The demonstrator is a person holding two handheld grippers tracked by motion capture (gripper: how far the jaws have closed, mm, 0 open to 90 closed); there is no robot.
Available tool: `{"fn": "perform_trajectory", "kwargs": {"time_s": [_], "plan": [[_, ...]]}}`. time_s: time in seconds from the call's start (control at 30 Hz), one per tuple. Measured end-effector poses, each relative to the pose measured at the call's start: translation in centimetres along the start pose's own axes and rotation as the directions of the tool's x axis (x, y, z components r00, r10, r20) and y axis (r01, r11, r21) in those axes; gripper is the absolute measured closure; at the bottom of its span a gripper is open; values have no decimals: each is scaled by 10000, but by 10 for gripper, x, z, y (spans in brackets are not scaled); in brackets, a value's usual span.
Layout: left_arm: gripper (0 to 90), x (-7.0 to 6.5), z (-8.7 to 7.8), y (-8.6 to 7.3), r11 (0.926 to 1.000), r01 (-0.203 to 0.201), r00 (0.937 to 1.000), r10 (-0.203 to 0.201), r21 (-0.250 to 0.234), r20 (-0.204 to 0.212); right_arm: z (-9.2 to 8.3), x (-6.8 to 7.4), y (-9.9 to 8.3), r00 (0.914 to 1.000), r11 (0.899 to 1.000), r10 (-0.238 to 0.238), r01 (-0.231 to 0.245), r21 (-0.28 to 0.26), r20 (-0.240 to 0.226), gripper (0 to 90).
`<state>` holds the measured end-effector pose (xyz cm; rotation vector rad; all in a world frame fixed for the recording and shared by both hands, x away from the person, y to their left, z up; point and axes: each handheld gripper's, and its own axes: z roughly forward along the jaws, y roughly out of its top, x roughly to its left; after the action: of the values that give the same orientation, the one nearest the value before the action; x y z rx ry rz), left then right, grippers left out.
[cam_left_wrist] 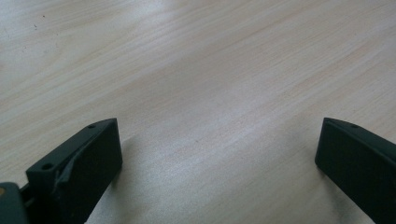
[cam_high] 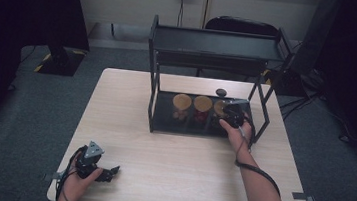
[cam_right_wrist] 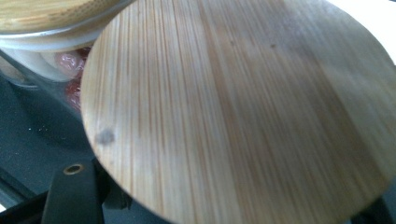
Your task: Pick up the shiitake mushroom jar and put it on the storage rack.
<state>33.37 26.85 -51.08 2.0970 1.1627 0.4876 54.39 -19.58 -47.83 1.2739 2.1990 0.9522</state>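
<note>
On the lower shelf of the black rack [cam_high: 211, 58], the right gripper [cam_high: 232, 117] is closing around the rightmost of 3 jars [cam_high: 222, 108] with bamboo lids. In the right gripper view the bamboo lid [cam_right_wrist: 243, 112] is sitting just ahead of the fingers [cam_right_wrist: 70, 196], which are at their tightest and appear to be pressing the jar's sides — so the step in hand looks like the grasp itself, before any lift. The middle jar [cam_high: 202, 104] is standing just beside it, so the next move is calling for a straight pull toward the person, staying low enough to be clearing the upper shelf and not knocking the neighbour.

The left gripper [cam_high: 103, 173] is resting on the worktop [cam_high: 170, 155] well apart from the rack, its fingers [cam_left_wrist: 88, 163] spread wide with nothing between them.

The worktop is pale wood grain, mostly bare — a small dark object [cam_high: 221, 92] is lying behind the rack. Grey carpet is surrounding it, with a wall socket and a chair beyond.
</note>
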Motion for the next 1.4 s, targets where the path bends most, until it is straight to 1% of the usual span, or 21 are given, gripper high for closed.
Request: {"fn": "perform_trajectory", "kwargs": {"time_s": [0.67,0.73,0.8,0.87,0.93,1.03,1.17,1.37,1.4], "plan": [[2,0,0,0,10000,1,10000,-1,0,-1,1,0,2,10000,9999,-3,2,102,58,252],[2,0,0,0,10000,1,10000,-1,0,-2,1,0,2,10000,9999,11,-12,112,60,230],[2,0,0,0,10000,-1,10000,1,0,-1,0,0,2,9999,9999,69,-70,131,119,190],[2,0,0,0,10000,0,10000,0,2,-1,-1,-1,2,9999,9997,128,-129,222,37,154],[2,0,0,0,10000,-1,10000,1,1,0,-2,-2,1,9999,9996,127,-129,245,59,114],[2,0,0,0,10000,1,10000,-1,1,0,-3,-2,-1,9997,9990,264,-263,367,-19,84],[2,0,0,0,10000,-2,10000,2,2,0,-7,-2,-3,9997,9992,215,-211,328,-99,60],[2,0,0,0,10000,3,10000,-3,2,0,-14,-1,-2,9993,9994,339,-337,71,-178,24],[2,0,0,0,10000,-2,10000,2,5,0,-16,-1,-2,9994,9997,259,-259,-13,-236,26]]}}
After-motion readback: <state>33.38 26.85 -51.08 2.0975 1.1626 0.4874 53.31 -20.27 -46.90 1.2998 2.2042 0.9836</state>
